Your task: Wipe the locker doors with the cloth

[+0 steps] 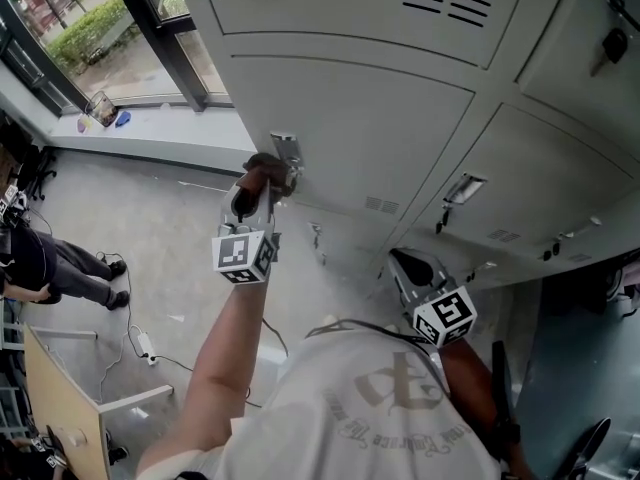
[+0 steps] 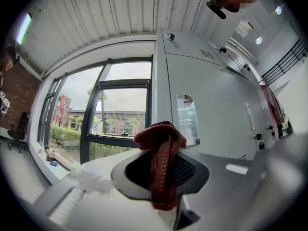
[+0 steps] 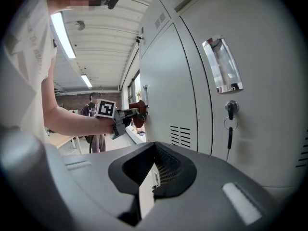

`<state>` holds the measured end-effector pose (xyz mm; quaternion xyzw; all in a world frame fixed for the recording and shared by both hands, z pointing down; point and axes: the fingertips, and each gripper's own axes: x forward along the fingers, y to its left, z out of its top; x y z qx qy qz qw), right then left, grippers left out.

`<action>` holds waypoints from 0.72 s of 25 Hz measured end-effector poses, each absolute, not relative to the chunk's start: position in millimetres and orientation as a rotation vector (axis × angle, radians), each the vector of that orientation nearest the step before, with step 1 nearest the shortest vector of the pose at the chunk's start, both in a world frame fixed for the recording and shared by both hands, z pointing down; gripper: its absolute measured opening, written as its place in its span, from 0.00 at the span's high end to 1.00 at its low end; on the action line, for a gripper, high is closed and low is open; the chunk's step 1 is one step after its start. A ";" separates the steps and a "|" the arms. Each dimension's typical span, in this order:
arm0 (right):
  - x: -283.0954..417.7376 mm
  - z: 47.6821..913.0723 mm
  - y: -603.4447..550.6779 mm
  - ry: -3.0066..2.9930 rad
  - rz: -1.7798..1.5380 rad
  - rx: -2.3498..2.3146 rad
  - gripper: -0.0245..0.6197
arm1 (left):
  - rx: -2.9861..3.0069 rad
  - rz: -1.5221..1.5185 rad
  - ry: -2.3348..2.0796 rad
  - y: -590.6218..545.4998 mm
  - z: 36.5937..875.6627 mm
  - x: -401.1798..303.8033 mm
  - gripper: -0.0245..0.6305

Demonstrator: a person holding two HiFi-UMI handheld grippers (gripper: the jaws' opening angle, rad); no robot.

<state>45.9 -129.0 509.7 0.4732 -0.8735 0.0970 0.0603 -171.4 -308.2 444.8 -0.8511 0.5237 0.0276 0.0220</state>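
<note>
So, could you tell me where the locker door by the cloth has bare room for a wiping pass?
The door is bare across its wide middle, between the handle at its edge and the vent slots near its bottom. It is crowded only at the handle, where the cloth sits.

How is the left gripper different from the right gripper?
The left gripper pinches a red cloth; the right gripper holds nothing. The left gripper reaches out to a locker door; the right gripper is back near the person's chest. Both have a marker cube on them.
</note>
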 end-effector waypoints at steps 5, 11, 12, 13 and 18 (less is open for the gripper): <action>52.7 512.3 -128.0 -2.637 0.294 1.446 0.95 | -2.591 0.132 1.692 -310.8 426.9 -176.0 0.84; 52.4 516.5 -125.3 -2.648 0.322 1.441 0.95 | -2.553 0.029 1.594 -298.1 421.4 -147.8 0.84; 53.4 517.0 -125.0 -2.646 0.323 1.440 0.95 | -2.542 0.007 1.591 -296.4 419.8 -145.0 0.84; 54.8 517.2 -124.8 -2.645 0.324 1.442 0.95 | -2.526 -0.014 1.589 -295.2 417.9 -143.3 0.84; 61.3 518.0 -125.7 -2.642 0.332 1.451 0.95 | -2.404 -0.051 1.476 -282.0 391.7 -119.0 0.84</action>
